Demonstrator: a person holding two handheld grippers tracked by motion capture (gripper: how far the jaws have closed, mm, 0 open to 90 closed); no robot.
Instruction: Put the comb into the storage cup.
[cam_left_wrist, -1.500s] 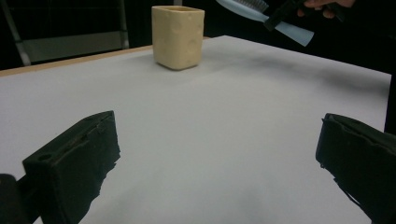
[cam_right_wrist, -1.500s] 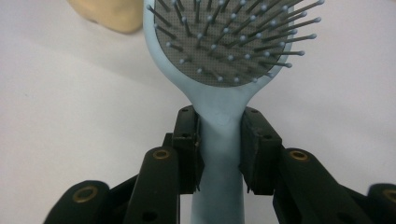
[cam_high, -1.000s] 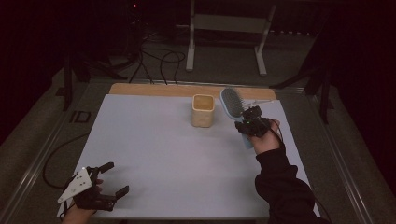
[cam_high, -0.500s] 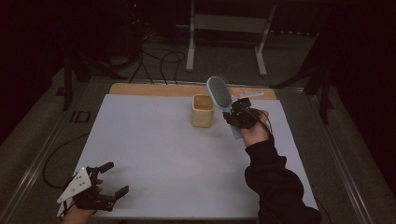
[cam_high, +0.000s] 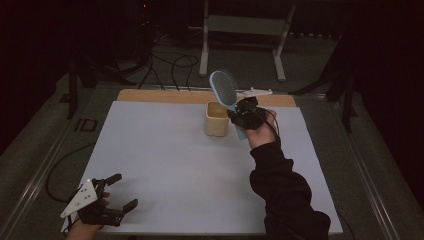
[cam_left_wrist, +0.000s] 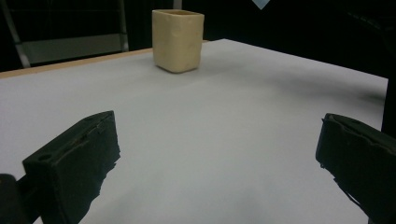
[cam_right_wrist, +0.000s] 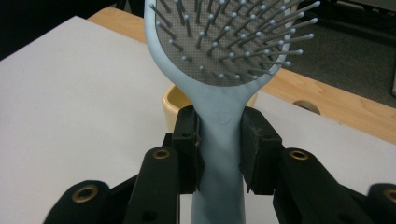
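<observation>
The white table (cam_high: 165, 160) spans the high view. The right gripper view shows more: the right gripper (cam_right_wrist: 220, 144) pinches the light-blue paddle hairbrush (cam_right_wrist: 224, 70) by its handle (bristles upward) above the beige square cup (cam_high: 217, 119). The left gripper (cam_high: 116, 192) rests spread wide, its 2 jaws empty.

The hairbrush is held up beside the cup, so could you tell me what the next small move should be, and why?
Probably carry the hairbrush a little further over the beige cup, then turn it handle-down. The right gripper clamps the handle with the bristle head pointing up, just beside the cup's open mouth, and the left gripper rests open far away.
</observation>
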